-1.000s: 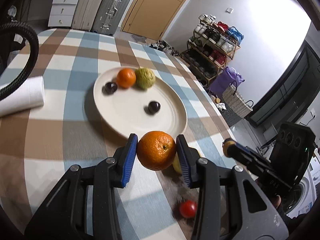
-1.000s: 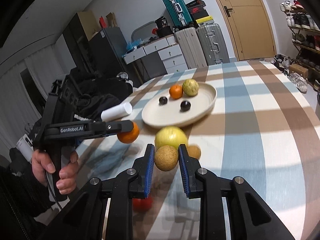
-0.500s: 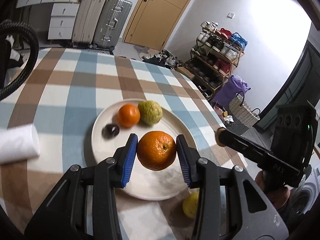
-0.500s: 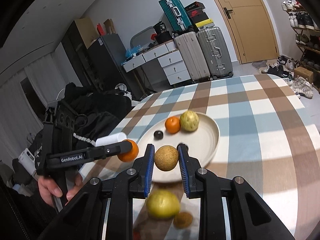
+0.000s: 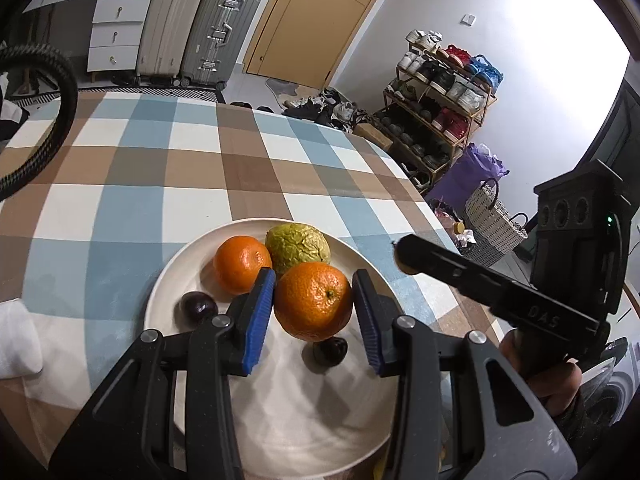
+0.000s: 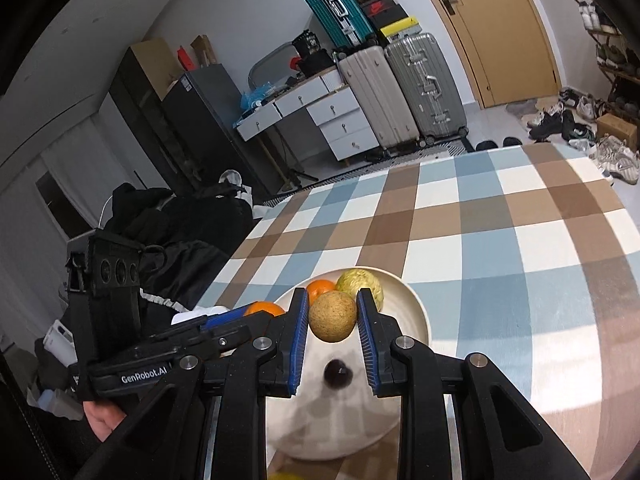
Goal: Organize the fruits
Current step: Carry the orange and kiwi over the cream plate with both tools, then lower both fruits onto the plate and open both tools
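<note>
an orange (image 5: 313,301) is clamped between the blue pads of the left gripper (image 5: 313,309) and is held over the cream plate (image 5: 280,420), just in front of the fruit already lying there. a rough brown round fruit (image 6: 333,317) is pinched between the pads of the right gripper (image 6: 333,332), which is likewise held over the plate (image 6: 412,320). whether either held fruit is touching the plate cannot be told.

on the plate a smaller orange (image 5: 242,264) and a wrinkled yellow-green fruit (image 5: 298,247) are seen side by side at the far edge, touching or nearly so. a dark plum (image 5: 198,307) is seen to the left of the left gripper's fingers, and a second dark plum (image 5: 330,351) is partly hidden below the held orange; in the right wrist view one dark plum (image 6: 338,373) is framed between the right gripper's fingers.

the plate is set on a tablecloth (image 5: 192,168) checked in blue, brown and white. a white roll (image 5: 16,340) is seen at the left edge of the cloth, near the plate. in the left wrist view the right gripper (image 5: 404,258) is seen from the side, reaching in over the plate's right rim with the brown fruit at its tip. a yellow fruit (image 6: 286,476) is barely visible at the bottom edge of the right wrist view, off the plate.
</note>
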A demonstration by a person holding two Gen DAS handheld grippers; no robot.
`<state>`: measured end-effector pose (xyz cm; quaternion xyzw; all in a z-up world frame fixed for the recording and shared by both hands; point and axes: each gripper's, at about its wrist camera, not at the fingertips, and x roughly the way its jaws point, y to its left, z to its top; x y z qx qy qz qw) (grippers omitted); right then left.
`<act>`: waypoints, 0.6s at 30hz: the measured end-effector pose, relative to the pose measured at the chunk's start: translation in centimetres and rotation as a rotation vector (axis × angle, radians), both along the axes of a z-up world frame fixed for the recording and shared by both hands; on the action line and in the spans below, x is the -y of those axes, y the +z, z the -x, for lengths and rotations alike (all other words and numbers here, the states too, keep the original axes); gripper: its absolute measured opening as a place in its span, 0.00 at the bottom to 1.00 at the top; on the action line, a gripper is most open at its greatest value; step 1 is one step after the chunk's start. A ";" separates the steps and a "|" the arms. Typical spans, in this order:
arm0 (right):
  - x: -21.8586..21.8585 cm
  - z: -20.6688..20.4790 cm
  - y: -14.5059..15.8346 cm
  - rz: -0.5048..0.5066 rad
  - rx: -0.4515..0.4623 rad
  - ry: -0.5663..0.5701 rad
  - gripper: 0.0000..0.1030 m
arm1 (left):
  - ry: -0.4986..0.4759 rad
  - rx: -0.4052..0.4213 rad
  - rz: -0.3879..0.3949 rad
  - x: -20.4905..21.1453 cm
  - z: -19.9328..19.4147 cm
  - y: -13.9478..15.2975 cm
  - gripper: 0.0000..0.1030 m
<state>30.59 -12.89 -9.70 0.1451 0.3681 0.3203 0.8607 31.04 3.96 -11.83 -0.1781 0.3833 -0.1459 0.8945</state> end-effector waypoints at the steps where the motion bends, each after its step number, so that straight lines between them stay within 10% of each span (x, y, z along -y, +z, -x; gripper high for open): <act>1: -0.1 -0.4 -0.3 0.004 -0.005 0.000 0.24 | -0.006 -0.004 -0.002 0.2 -0.3 -0.2 0.36; 18: -1.0 -3.7 -4.3 0.088 -0.079 -0.023 0.24 | -0.031 -0.054 -0.015 1.7 -3.0 -3.0 0.36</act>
